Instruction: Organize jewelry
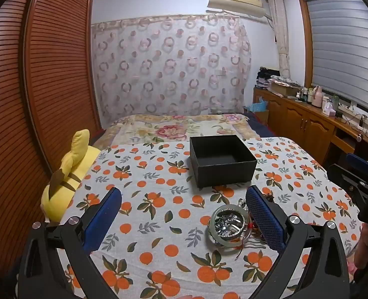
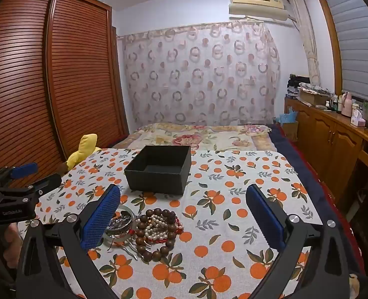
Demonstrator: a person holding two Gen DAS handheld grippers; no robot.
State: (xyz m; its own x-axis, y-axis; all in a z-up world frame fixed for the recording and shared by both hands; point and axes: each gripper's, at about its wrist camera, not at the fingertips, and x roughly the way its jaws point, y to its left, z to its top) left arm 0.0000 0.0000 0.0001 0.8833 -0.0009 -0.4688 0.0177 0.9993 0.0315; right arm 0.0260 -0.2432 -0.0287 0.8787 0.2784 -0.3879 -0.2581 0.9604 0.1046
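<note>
On orange-printed woven cloth [image 2: 233,219]: rigid square black box [image 2: 159,172], tangled bead-and-pearl jewelry heap [image 2: 156,229]; left gripper [image 1: 184,214] and right gripper [image 2: 184,214] both spread, empty.

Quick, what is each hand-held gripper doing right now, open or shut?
Left hand-held gripper: open, holding nothing.
Right hand-held gripper: open, holding nothing.

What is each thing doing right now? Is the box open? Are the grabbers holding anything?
black box: open, no lid, looks empty.
jewelry pile: heaped on the tablecloth, outside the box.
left gripper: fingers spread wide, holding nothing.
right gripper: fingers spread wide, holding nothing.
yellow plush toy: lying at the table's edge.
window blind: lowered.
</note>
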